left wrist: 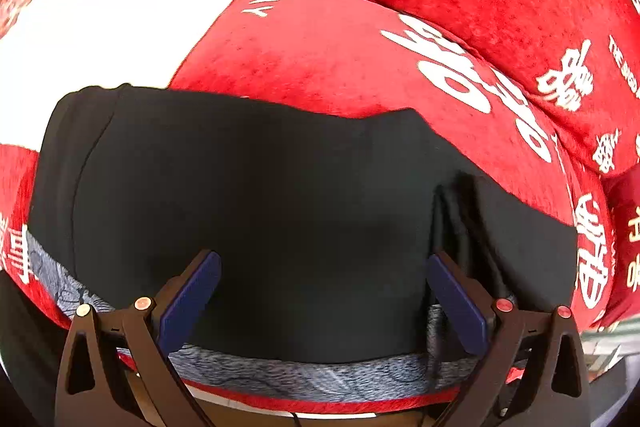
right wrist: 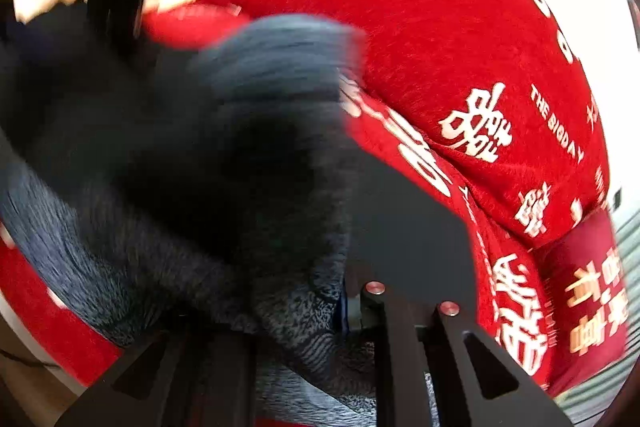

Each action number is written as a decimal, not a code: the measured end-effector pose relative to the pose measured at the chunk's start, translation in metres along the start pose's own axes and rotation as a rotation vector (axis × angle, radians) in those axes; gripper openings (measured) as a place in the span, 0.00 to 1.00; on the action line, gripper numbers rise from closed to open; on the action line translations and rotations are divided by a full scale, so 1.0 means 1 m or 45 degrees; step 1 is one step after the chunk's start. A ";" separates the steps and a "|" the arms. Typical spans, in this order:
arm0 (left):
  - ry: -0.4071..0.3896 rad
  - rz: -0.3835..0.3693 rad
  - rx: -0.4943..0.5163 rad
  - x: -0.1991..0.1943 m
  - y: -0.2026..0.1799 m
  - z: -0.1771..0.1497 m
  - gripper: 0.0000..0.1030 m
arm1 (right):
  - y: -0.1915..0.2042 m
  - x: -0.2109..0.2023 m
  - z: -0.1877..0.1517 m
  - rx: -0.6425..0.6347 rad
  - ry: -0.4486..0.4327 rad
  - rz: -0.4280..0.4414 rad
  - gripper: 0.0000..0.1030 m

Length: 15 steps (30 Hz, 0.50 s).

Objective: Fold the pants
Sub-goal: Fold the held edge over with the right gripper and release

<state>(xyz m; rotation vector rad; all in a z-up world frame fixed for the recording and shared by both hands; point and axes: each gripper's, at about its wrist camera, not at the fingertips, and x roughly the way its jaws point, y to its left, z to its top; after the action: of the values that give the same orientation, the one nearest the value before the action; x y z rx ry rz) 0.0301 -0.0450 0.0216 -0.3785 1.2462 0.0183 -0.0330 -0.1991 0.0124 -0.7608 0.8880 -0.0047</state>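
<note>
The black fleece-lined pants (left wrist: 280,211) lie folded on the red wedding bedspread (left wrist: 320,59). The left gripper (left wrist: 324,291) hovers spread wide above their near edge, holding nothing. The right gripper (right wrist: 344,291) looks clamped on the grey lining, probably to carry a fold over.

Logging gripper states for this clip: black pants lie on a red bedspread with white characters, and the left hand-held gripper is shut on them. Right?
Not quite. The left hand-held gripper is open: the left wrist view shows its blue fingers spread wide apart over the black pants, gripping nothing. The pants do lie on the red bedspread with white characters.
</note>
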 end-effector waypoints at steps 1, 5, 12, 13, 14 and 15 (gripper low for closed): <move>-0.006 -0.015 -0.009 -0.002 0.003 0.000 1.00 | 0.002 -0.003 0.000 -0.020 0.001 -0.010 0.21; -0.019 -0.061 0.023 -0.009 -0.009 0.003 1.00 | 0.004 -0.019 -0.002 -0.077 0.011 0.037 0.52; -0.064 -0.053 0.208 -0.023 -0.048 -0.002 1.00 | -0.045 -0.080 -0.028 0.119 -0.059 0.477 0.76; -0.064 -0.037 0.242 -0.022 -0.054 -0.005 1.00 | -0.064 -0.081 -0.035 0.219 -0.061 0.519 0.77; -0.060 -0.007 0.279 -0.019 -0.061 -0.009 1.00 | -0.082 -0.078 -0.041 0.318 -0.054 0.533 0.78; -0.054 0.031 0.311 -0.014 -0.066 -0.013 1.00 | -0.097 -0.072 -0.046 0.402 -0.044 0.541 0.79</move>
<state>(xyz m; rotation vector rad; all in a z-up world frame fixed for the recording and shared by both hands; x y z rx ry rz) 0.0276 -0.1076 0.0489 -0.1509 1.1952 -0.1039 -0.0830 -0.2769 0.1025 -0.2689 0.9739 0.2377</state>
